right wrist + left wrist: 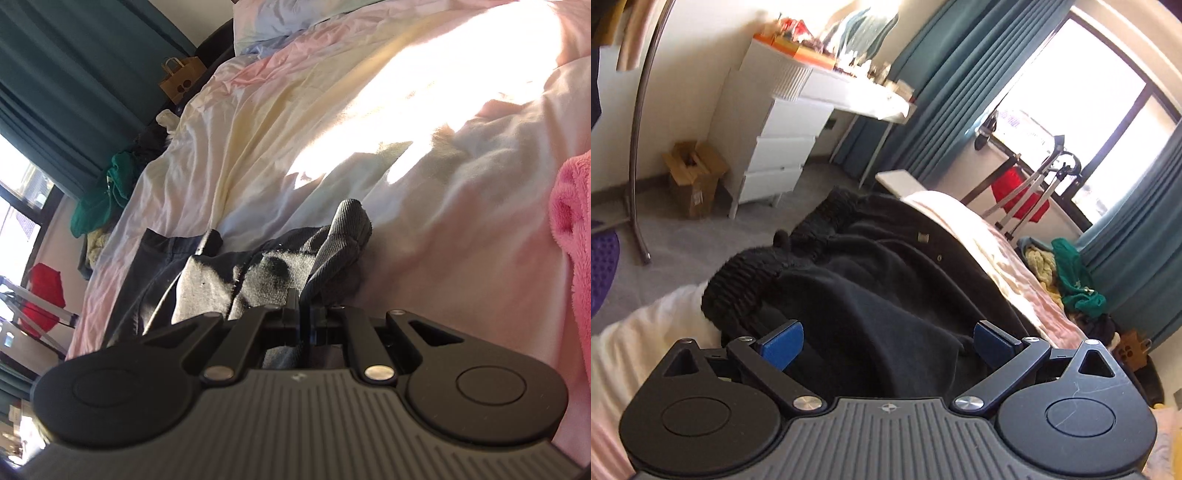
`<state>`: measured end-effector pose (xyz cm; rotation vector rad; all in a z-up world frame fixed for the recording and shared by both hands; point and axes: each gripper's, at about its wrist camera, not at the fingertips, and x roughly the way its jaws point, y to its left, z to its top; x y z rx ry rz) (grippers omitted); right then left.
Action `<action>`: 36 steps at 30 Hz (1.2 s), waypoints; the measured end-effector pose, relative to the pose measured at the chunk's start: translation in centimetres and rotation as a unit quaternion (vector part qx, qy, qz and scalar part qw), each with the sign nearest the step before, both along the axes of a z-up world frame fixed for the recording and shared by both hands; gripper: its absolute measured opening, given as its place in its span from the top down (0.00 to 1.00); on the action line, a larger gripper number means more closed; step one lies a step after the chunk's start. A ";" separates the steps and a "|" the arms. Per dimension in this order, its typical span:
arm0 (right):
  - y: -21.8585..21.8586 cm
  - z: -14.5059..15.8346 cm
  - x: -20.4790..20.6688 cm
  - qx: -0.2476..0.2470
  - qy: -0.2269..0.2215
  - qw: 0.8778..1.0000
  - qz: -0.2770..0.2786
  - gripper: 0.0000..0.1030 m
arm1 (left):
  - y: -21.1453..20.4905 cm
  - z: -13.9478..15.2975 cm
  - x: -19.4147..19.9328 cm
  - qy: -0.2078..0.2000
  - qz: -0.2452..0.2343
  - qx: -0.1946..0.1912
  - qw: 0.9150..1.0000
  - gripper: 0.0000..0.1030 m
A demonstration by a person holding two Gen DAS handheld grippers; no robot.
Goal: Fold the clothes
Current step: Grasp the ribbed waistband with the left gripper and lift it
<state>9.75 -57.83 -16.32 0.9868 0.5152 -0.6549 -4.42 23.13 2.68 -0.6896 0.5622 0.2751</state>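
A black garment with ribbed elastic cuffs lies rumpled on the pale bedsheet. My left gripper hovers just above its near part, blue pads spread wide apart, nothing pinched between them. In the right wrist view the same dark garment lies on the sheet, and a ribbed grey fold of it runs into my right gripper, whose jaws are shut on that fold.
White drawers and a cluttered desk stand across the grey floor; a cardboard box sits beside them. Teal curtains, a clothes pile, a pink fleece and a paper bag surround the bed.
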 end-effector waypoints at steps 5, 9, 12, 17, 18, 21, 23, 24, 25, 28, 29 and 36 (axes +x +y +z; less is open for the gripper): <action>-0.1 -0.1 -0.1 0.008 -0.002 1.000 -0.001 0.92 | 1.8 -3.0 0.1 0.035 -0.006 -0.090 0.995 0.03; -0.3 -0.2 -0.2 0.017 -0.008 1.000 -0.001 0.92 | 3.3 -6.4 1.2 0.048 -0.002 -0.189 0.981 0.07; -0.4 -0.4 -0.6 0.022 -0.008 1.000 -0.001 0.92 | 4.3 -8.9 2.1 0.049 0.027 -0.246 0.968 0.08; -0.6 -0.7 -0.8 0.027 -0.007 1.000 0.001 0.92 | 5.0 -11.9 3.6 0.063 0.056 -0.301 0.950 0.09; -0.6 -0.7 -0.8 0.027 -0.006 1.000 0.000 0.92 | 5.1 -12.3 3.8 0.064 0.061 -0.309 0.947 0.08; -0.5 -0.7 -0.6 0.024 -0.003 1.000 -0.001 0.92 | 5.4 -12.3 4.1 0.048 0.075 -0.303 0.949 0.07; -0.3 -0.7 -0.5 0.017 0.001 1.000 -0.001 0.92 | 5.6 -12.3 4.2 0.030 0.084 -0.303 0.949 0.13; -0.3 -0.6 -0.5 0.013 0.002 1.000 -0.001 0.92 | 5.7 -12.3 4.1 0.013 0.080 -0.309 0.948 0.21; -0.2 -0.5 -0.5 0.009 0.002 1.000 0.000 0.92 | 5.8 -12.2 3.9 -0.007 0.075 -0.317 0.945 0.22; 0.1 0.1 -0.6 -0.003 -0.005 1.000 0.000 0.92 | 6.1 -11.7 2.9 -0.092 0.053 -0.351 0.930 0.21; 0.2 0.3 -0.6 -0.007 -0.009 1.000 -0.001 0.92 | 6.1 -11.5 2.7 -0.101 0.048 -0.351 0.930 0.18; 0.3 0.5 -0.6 -0.013 -0.015 1.000 -0.002 0.92 | 5.6 -14.1 2.8 -0.011 0.061 -0.372 0.926 0.19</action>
